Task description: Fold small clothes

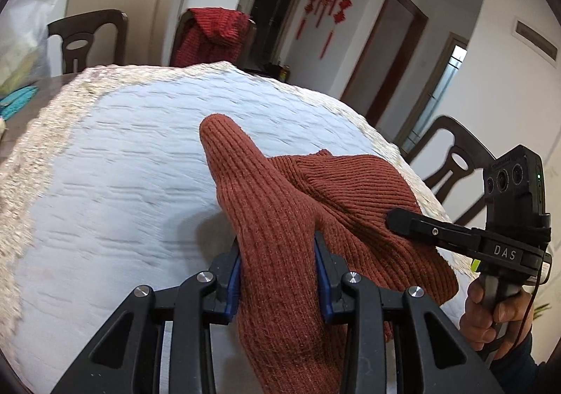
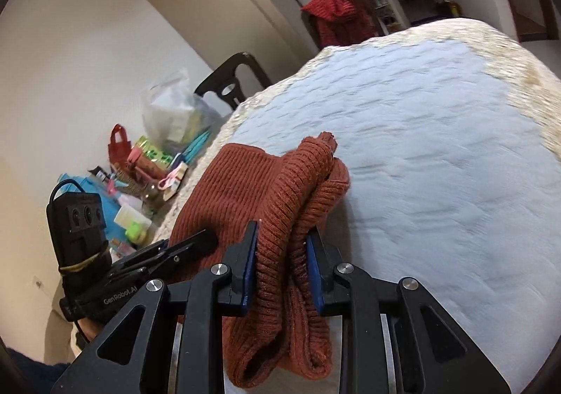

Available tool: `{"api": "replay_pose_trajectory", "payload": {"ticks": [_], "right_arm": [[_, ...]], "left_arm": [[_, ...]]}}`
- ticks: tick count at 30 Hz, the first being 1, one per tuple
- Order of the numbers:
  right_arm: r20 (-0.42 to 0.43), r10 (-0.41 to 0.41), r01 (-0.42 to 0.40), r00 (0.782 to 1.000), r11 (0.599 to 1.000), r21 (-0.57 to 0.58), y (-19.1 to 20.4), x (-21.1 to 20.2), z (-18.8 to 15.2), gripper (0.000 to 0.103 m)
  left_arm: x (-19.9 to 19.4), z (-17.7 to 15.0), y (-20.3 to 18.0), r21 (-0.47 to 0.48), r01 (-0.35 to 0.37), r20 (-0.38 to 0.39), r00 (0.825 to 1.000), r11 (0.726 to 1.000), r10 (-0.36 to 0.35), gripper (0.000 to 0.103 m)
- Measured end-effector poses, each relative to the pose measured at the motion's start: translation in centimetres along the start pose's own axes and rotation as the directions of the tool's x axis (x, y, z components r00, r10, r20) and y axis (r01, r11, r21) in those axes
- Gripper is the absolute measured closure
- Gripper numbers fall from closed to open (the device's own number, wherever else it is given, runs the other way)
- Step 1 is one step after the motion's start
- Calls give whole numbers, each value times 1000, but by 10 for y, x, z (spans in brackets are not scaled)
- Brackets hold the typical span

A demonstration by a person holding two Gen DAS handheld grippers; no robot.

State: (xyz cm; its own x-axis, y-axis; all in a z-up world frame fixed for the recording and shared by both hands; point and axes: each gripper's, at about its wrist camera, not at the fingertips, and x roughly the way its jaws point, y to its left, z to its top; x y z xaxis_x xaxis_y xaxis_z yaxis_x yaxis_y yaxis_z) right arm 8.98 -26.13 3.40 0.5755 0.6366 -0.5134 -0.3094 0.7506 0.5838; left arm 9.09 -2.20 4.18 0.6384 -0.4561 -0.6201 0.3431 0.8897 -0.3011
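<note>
Left wrist view: I'm gripping the rust knit garment (image 1: 280, 218) with the left gripper (image 1: 278, 274), blue pads (image 1: 234, 280) clamped on a ribbed sleeve whose long axis is running away from me, tip pointing out over the white tablecloth (image 1: 122, 155). The right gripper (image 2: 282, 274) is pinching another bunched fold, body lying at the cloth's edge.

Rust-brown ribbed knit garment (image 1: 280, 218), bunched and partly lifted

We see a small rib-knit piece in rusty brown, crumpled into thick folds. One rounded, sleeve-like end rises toward the far side, while a flatter panel spreads on the right in the left wrist view. Its lower folds hang toward us, part resting on the white quilted cloth (image 1: 122, 166).
</note>
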Motion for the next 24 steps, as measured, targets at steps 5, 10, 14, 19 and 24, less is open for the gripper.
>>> {"api": "replay_pose_trajectory", "payload": {"ticks": [5, 10, 14, 19, 24], "right_arm": [[-19, 51, -51, 999, 999, -6, 17, 38, 16, 77], [-27, 73, -74, 997, 997, -15, 28, 64, 33, 77], [-36, 87, -87, 996, 996, -18, 32, 85, 47, 77], [-48, 77, -76, 996, 997, 14, 18, 106, 51, 77], [-122, 32, -20, 992, 995, 95, -14, 121, 39, 72]], "left_arm": [[-2, 19, 33, -16, -26, 16, 1000, 1000, 26, 66], [4, 37, 62, -23, -49, 28, 998, 999, 49, 66], [10, 49, 80, -29, -70, 40, 997, 997, 71, 66], [34, 47, 99, -44, -71, -6, 997, 996, 71, 65], [41, 27, 120, -135, -79, -46, 996, 988, 73, 44]]}}
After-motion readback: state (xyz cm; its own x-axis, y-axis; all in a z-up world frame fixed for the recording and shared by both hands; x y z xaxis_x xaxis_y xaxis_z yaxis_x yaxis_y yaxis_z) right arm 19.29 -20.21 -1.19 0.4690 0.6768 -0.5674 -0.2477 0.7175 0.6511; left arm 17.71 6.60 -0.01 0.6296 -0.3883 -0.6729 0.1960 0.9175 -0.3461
